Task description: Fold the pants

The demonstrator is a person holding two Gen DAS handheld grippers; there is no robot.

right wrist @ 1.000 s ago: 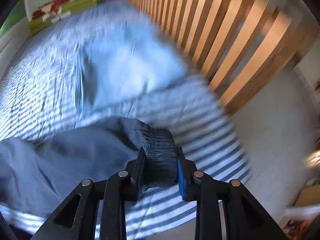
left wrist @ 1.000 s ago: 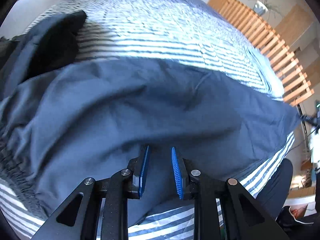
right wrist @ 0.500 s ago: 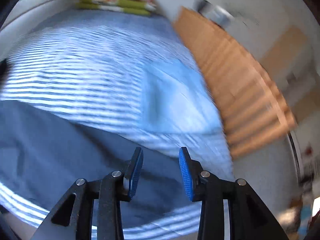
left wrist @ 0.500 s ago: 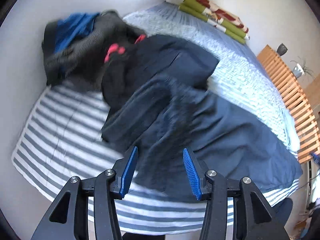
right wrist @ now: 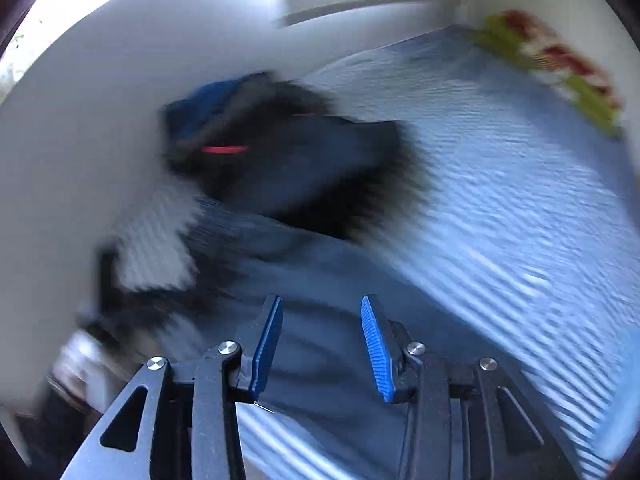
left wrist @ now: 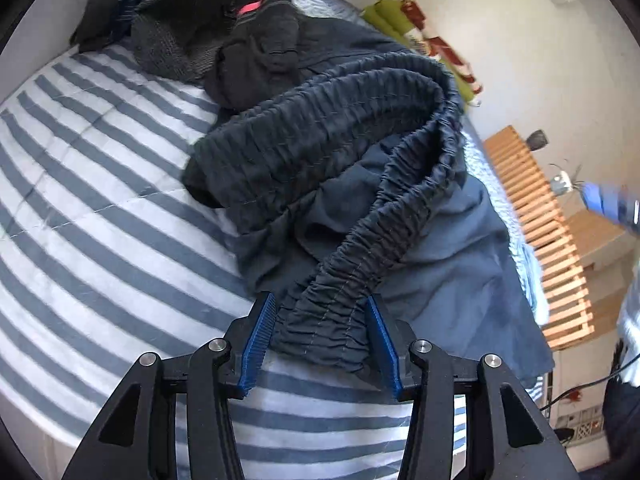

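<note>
In the left wrist view the left gripper (left wrist: 320,344) sits at the bottom centre of the frame with the gathered elastic waistband (left wrist: 344,292) of the dark blue pants (left wrist: 452,240) lying between its fingers (left wrist: 260,336). The jaws have just been closing a little, yet the blue pads seem to stand just clear of the cloth on both sides, so this reads as a grasp being set up, not yet made. The pants lie on the striped bed (left wrist: 100,200), waistband looped and bunched at mid-frame, the smoother leg cloth spreading to the right. A heap of other dark clothes (left wrist: 208,20) sits in the upper left.

The right wrist view is heavily smeared. The right gripper (right wrist: 322,344), at lower centre, has fingers apart and just been opening, nothing between them, above blue cloth.

The step looks like taking the waistband; next, the left fingers would need to close on it while the right finds a second hold.
</note>
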